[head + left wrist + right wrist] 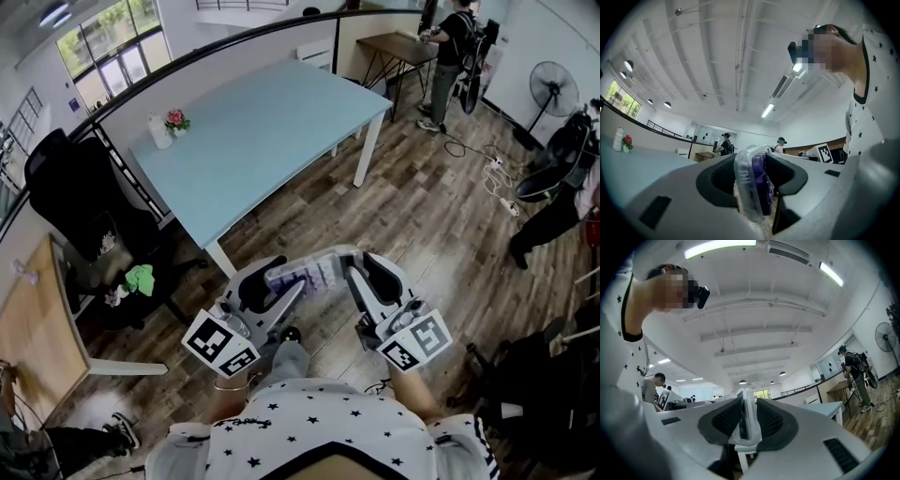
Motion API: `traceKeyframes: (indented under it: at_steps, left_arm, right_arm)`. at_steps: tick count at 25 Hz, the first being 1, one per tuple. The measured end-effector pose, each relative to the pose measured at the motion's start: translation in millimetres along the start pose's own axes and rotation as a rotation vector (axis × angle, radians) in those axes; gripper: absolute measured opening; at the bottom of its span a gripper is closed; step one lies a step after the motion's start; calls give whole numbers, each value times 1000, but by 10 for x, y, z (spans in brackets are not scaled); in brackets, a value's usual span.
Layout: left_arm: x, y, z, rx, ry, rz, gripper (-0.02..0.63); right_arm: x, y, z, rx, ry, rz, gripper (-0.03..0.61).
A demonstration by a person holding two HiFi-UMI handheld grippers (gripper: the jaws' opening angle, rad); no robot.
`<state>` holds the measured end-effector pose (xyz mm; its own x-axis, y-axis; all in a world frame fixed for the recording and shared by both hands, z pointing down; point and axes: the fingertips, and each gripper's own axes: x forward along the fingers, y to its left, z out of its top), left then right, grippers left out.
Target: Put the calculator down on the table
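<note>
Lower centre: the left gripper (274, 289) has its jaws clamped on the left end of the clear-cased purple calculator (306, 275), and the right gripper (359, 278) clamps the right end, so the long axis runs crosswise between them. The pale blue bench (272, 122) lies up-frame, slightly nearer the left gripper.

calculator (305, 275): between left gripper (277, 286) and right gripper (367, 277) | table (272, 122): beyond them | chair (75, 197): left of table

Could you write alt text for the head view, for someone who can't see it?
Seen from above, the left gripper and right gripper hold a clear-cased purple calculator over a wooden floor, short of a pale blue table.
</note>
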<state>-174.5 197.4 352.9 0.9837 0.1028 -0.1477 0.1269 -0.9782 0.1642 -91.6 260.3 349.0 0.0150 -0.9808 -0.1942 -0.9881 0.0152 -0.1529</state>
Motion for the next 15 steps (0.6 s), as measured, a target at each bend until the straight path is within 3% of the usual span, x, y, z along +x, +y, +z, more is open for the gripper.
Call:
traceKeyframes:
  at_steps: [15]
  left_arm:
    - [318, 736, 99, -51, -22, -92, 206]
  right_arm:
    - [652, -320, 8, -47, 46, -97, 98]
